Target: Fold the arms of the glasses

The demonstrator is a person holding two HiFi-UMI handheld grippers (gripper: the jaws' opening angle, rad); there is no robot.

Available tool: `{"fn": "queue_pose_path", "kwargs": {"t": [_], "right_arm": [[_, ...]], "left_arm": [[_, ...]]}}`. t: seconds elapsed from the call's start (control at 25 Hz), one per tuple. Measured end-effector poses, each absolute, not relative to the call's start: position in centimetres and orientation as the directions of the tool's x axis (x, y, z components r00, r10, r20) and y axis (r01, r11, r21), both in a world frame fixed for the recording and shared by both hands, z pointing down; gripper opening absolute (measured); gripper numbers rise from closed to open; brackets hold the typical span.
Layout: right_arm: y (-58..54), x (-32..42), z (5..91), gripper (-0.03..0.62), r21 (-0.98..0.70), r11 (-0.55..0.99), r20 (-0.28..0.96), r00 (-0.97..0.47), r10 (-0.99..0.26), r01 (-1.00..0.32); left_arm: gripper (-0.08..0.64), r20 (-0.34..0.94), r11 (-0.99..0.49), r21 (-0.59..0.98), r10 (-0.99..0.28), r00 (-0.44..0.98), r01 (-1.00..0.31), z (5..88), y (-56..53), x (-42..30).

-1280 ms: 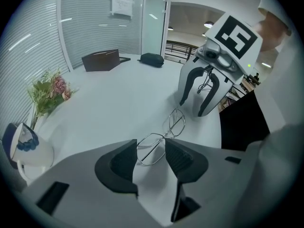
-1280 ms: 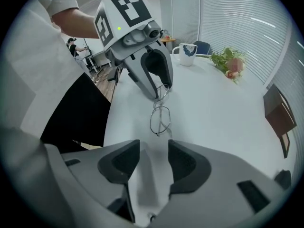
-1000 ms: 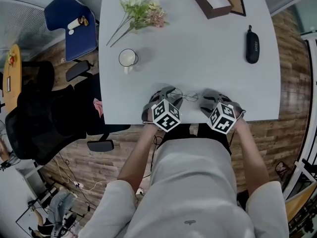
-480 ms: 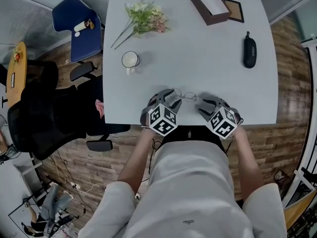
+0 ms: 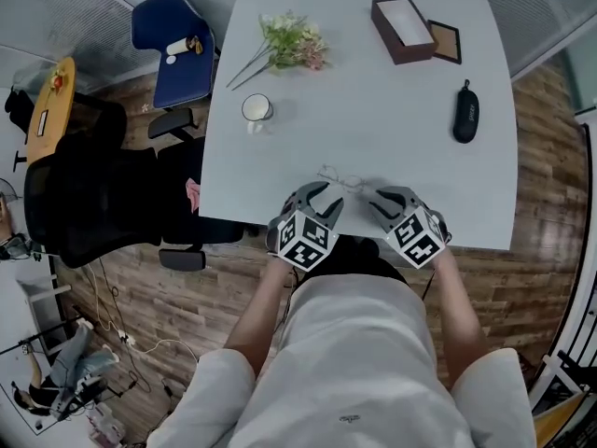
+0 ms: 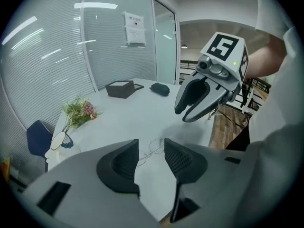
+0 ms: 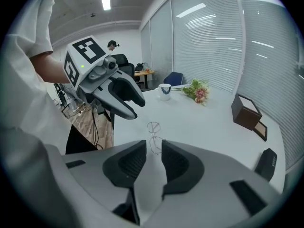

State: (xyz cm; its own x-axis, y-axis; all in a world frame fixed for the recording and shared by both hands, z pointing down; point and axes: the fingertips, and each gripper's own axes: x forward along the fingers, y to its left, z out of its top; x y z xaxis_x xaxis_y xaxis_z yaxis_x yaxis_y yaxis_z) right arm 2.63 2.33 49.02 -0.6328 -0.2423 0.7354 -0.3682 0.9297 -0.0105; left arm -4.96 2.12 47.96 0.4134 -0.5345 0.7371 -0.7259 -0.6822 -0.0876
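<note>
A pale worktop (image 5: 392, 119) fills the upper middle of the head view; a black chair (image 5: 93, 194) and a blue chair (image 5: 173, 49) stand off its left side on the wooden floor (image 5: 536, 203); a person in a light shirt (image 5: 359, 343) stands at its near edge with a gripper in each hand.

The left gripper (image 5: 328, 197) and right gripper (image 5: 373, 200) hang side by side over the near edge, tips angled toward each other. Both pairs of jaws have just been closing, the right pair more. Each still shows a clear gap, the right one narrower, and neither is grasping anything.

At the far end sits a brown open box (image 5: 403, 28) with a small dark frame (image 5: 445, 42) just beside it; a bunch of flowers (image 5: 291, 45) lies at the far left, a black case (image 5: 465, 112) near the right edge, a white mug (image 5: 256, 110) near the left edge.

The glasses (image 5: 340, 179), thin wire-rimmed, lie on the worktop just beyond the two grippers' tips, between them; each gripper view shows them through the gap, untouched by the pads; their arms are too fine to make out.
</note>
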Motion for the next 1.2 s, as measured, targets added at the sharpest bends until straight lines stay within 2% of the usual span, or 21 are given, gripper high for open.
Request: {"fn": "queue_pose_path", "kwargs": {"t": [0.12, 0.28, 0.44, 0.76, 0.96, 1.2], "right_arm": [[2.4, 3.0, 47.0, 0.066, -0.018, 0.917, 0.703, -0.657, -0.272, -0.400], [3.2, 3.0, 44.3, 0.055, -0.108, 0.899, 0.612, -0.741, -0.276, -0.424], [4.3, 3.6, 41.7, 0.022, -0.172, 0.860, 0.518, -0.787, -0.335, -0.480], [6.0, 6.0, 37.2, 0.006, -0.225, 0.809, 0.391, -0.811, -0.435, -0.542], [7.7, 6.8, 35.3, 0.006, -0.274, 0.813, 0.311, -0.847, -0.430, -0.514], [8.7, 7.7, 33.3, 0.003, -0.253, 0.817, 0.261, -0.849, -0.459, -0.519]], "left_arm": [[0.155, 0.687, -0.641, -0.062, -0.583, 0.433, -0.765, 45.8, 2.7, -4.1], [0.129, 0.629, -0.590, -0.023, -0.636, 0.447, -0.807, 43.3, 3.9, -3.2], [0.095, 0.556, -0.556, 0.025, -0.683, 0.473, -0.831, 41.7, 5.5, -2.0], [0.049, 0.452, -0.478, 0.094, -0.761, 0.465, -0.873, 37.9, 8.0, -0.4], [0.040, 0.384, -0.447, 0.127, -0.801, 0.459, -0.886, 36.2, 9.4, 0.2], [0.032, 0.369, -0.417, 0.125, -0.823, 0.432, -0.900, 35.6, 10.2, 0.4]]}}
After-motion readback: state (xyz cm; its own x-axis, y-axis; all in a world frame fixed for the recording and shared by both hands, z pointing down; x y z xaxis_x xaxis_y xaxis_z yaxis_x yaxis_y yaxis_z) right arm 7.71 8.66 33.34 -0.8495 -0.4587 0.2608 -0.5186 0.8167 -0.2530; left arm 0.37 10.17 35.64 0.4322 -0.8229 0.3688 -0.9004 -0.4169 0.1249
